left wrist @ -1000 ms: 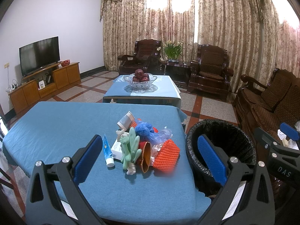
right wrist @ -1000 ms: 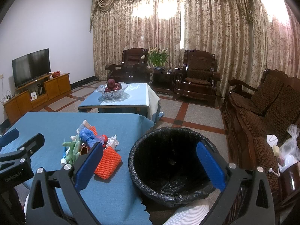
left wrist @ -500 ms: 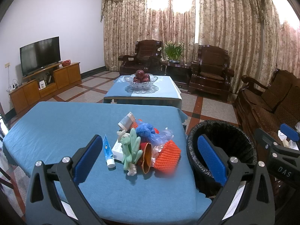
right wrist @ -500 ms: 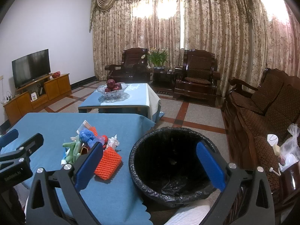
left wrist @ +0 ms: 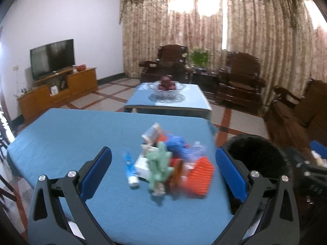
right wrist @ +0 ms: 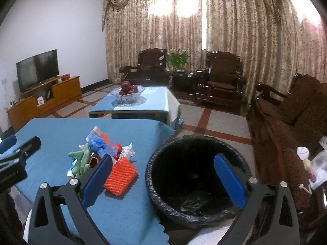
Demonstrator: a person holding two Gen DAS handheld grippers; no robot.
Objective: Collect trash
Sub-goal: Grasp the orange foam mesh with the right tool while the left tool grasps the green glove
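A pile of trash [left wrist: 167, 163] lies on the blue table [left wrist: 71, 134]: an orange foam net [left wrist: 199, 176], a green glove [left wrist: 159, 165], a blue bag [left wrist: 176, 146], a small blue tube [left wrist: 129, 168] and a white box. It also shows in the right wrist view [right wrist: 98, 155], with the orange net [right wrist: 120, 176] nearest. A black-lined trash bin [right wrist: 196, 175] stands right of the table, also in the left wrist view [left wrist: 255, 157]. My left gripper [left wrist: 163, 173] is open and empty before the pile. My right gripper [right wrist: 163, 179] is open and empty above the bin's near rim.
A second blue table with a glass fruit bowl [right wrist: 127, 92] stands behind. Dark wooden armchairs [right wrist: 221, 81] line the curtains and a sofa [right wrist: 290, 118] runs along the right. A TV [left wrist: 52, 57] sits on a wooden cabinet at left. Plastic bags [right wrist: 318, 167] lie at far right.
The left gripper has moved forward toward the trash pile, and its view is blurred. The right gripper has barely shifted. Both stay open.
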